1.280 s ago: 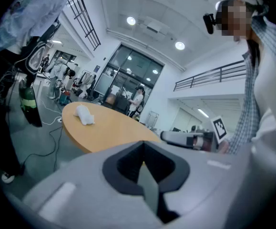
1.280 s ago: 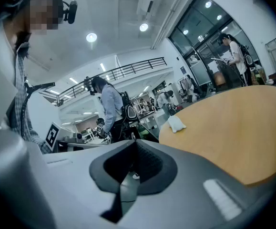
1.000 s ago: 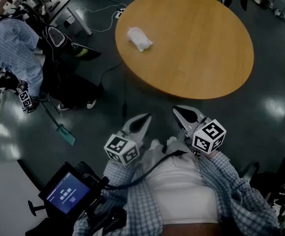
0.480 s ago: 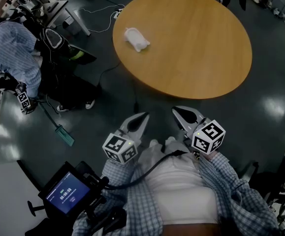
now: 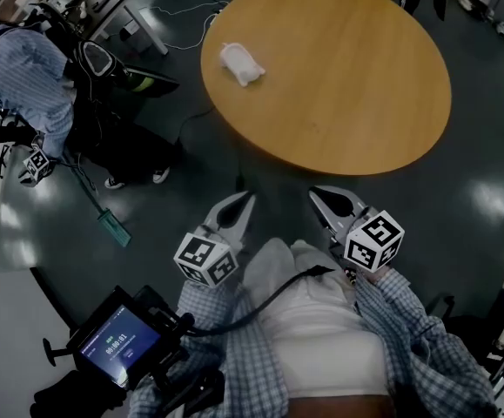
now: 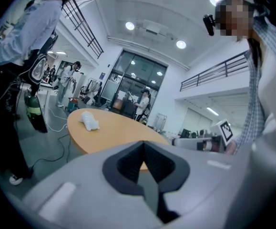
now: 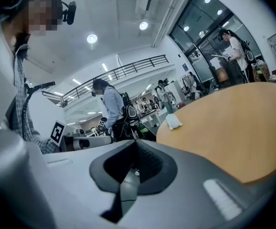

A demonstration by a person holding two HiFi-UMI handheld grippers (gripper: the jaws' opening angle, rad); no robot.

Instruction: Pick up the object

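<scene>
A small white object [image 5: 242, 64] lies near the far left edge of the round wooden table [image 5: 356, 85]. It also shows in the left gripper view as the white object [image 6: 88, 120] and in the right gripper view as the white object [image 7: 173, 121]. My left gripper [image 5: 240, 205] is held close to my body, short of the table's near edge, its jaws shut with nothing between them. My right gripper [image 5: 321, 200] sits beside it, also shut and empty. Both are far from the object.
A person in a checked shirt [image 5: 25, 68] stands on the dark floor left of the table, with bags [image 5: 112, 64] and cables [image 5: 182, 16] nearby. A small screen [image 5: 117, 347] hangs at my lower left. Chairs and desks ring the room's edges.
The view has shifted slightly. My left gripper has edged a little toward the table; the right has barely moved. The person at the left has shifted.
</scene>
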